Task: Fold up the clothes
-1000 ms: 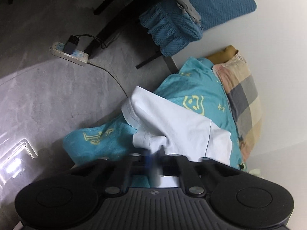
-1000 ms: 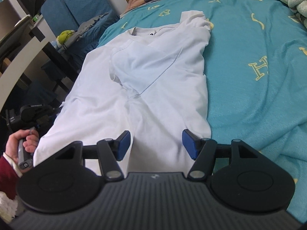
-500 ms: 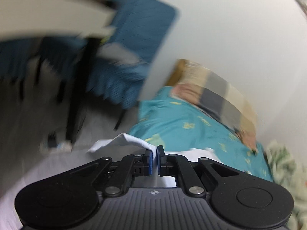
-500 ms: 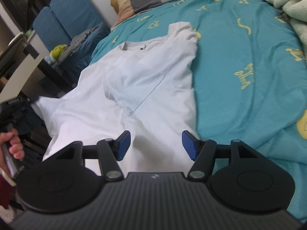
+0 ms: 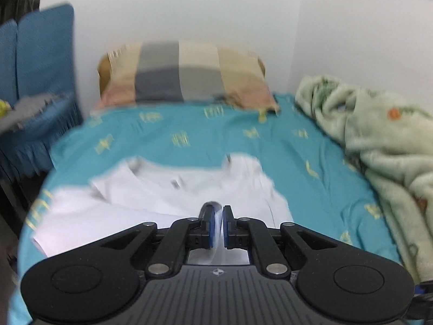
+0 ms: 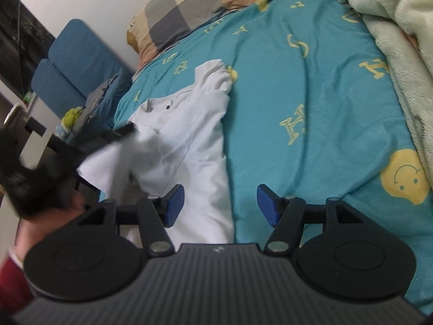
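Two grippers work one white shirt [image 6: 194, 140] spread on the teal bed [image 6: 311, 86], collar toward the far pillow [image 5: 186, 78], long axis running near to far. At the left gripper [image 5: 217, 224] the jaws are opening, a thin fold of the shirt's cloth between them, carried in over the shirt's middle. At the right gripper [image 6: 220, 205] the jaws stand wide apart, holding nothing, hovering over the shirt's near right edge, which lies directly below them. My judgement: the left hand is laying the left side over, so the right one is better placed to fold the right side next.
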